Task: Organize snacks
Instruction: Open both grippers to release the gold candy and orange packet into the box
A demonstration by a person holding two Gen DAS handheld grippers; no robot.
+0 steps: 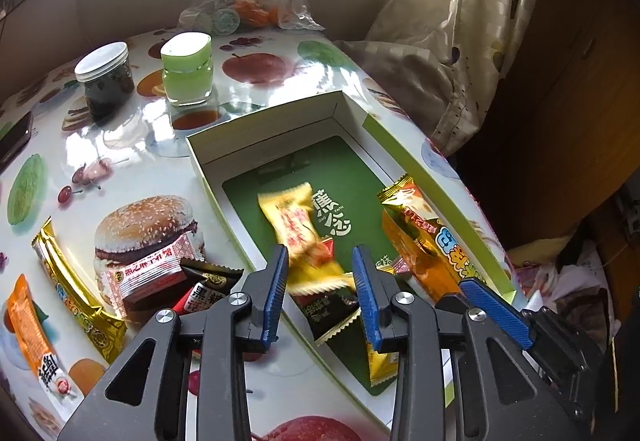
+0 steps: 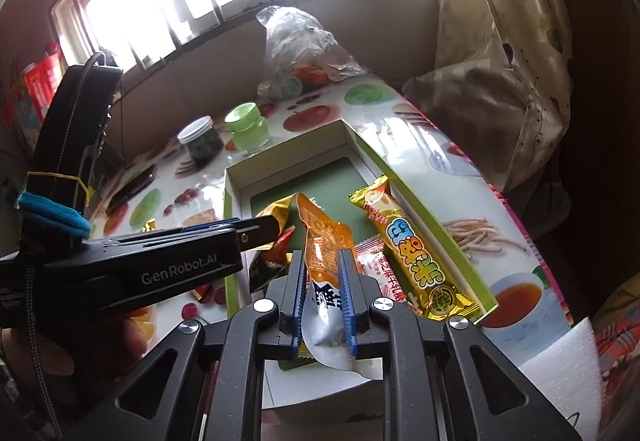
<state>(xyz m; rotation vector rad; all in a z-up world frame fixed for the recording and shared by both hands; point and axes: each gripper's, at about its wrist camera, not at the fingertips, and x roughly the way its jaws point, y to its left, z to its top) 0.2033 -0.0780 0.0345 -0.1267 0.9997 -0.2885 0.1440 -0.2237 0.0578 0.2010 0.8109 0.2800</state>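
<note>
left gripper [image 1: 322, 271] over open box [image 1: 264, 121]: jaws apart, blurred yellow snack packet [image 1: 298, 225] loose between them, pads not pressing. right gripper [image 2: 322, 277]: orange packet [image 2: 324, 249] between jaws, contact with pads unclear. gold snack bar [image 2: 416, 261] lying inside box. more packets [image 1: 148, 273] on table [image 1: 120, 145] left of box.

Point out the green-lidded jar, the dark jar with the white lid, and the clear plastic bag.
Green-lidded jar [image 1: 187, 71]: left wrist view, on its body.
Dark jar [image 1: 106, 81]: left wrist view, on its dark body.
Clear plastic bag [image 2: 304, 41]: right wrist view, on its crumpled middle.
</note>
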